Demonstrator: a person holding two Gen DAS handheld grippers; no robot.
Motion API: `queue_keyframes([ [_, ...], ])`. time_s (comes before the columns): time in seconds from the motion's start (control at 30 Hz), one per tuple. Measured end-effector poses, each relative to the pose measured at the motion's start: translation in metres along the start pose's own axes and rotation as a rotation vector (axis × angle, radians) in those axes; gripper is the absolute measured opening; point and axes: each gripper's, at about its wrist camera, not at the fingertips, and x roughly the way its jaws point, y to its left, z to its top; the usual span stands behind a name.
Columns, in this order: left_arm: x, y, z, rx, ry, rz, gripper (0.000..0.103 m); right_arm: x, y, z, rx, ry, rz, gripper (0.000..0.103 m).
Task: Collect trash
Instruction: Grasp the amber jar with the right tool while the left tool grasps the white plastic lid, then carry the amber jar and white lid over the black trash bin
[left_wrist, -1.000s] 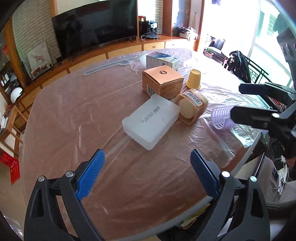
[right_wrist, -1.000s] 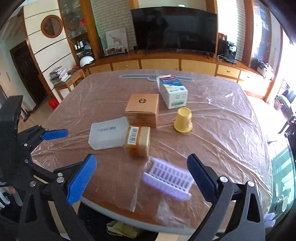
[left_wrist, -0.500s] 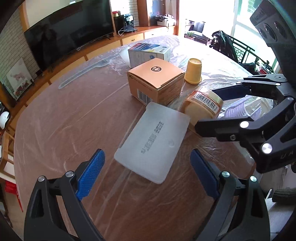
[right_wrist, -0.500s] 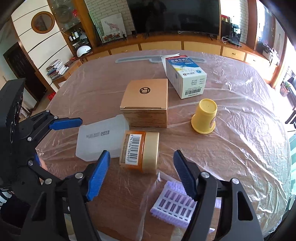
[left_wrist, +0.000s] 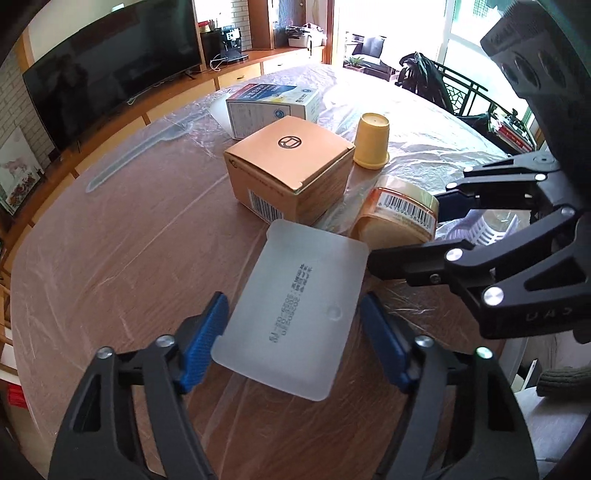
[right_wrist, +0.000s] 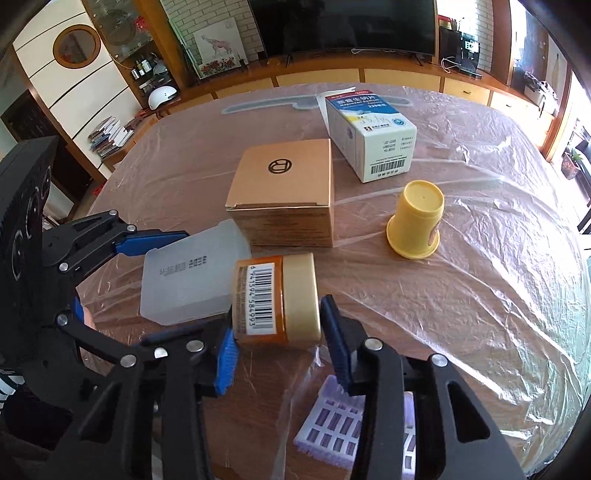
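Observation:
A frosted white plastic box (left_wrist: 295, 306) lies on the wrapped round table (left_wrist: 122, 236). My left gripper (left_wrist: 295, 332) is open, one finger on each side of the box's near end; the box also shows in the right wrist view (right_wrist: 184, 280). An orange jar with a gold lid and barcode (right_wrist: 275, 299) lies on its side. My right gripper (right_wrist: 280, 350) is open around the jar's near end, its pads close to the jar. The jar also shows in the left wrist view (left_wrist: 397, 218).
A tan carton (right_wrist: 284, 206), a blue-and-white medicine box (right_wrist: 369, 133) and an upturned yellow cup (right_wrist: 417, 221) stand behind. A purple slotted tray (right_wrist: 351, 432) lies at the near table edge under my right gripper. A TV and cabinets line the far wall.
Both grippers moved forward and down: the left now straddles the white box, the right now straddles the jar. Both sets of fingers have narrowed.

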Motion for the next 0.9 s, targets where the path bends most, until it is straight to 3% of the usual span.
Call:
queue_keyframes([
  [0.2, -0.005, 0.003, -0.001, -0.022, 0.001, -0.028, 0.057, -0.001, -0.009, 0.000, 0.064, -0.017, 0.030, 0.036],
  [0.53, -0.025, 0.014, -0.005, -0.142, -0.055, -0.045, 0.055, -0.015, -0.022, -0.006, 0.163, -0.050, 0.088, 0.035],
  [0.9, -0.037, 0.014, -0.015, -0.237, -0.071, -0.026, 0.055, -0.035, -0.015, -0.004, 0.127, -0.079, 0.127, 0.035],
])
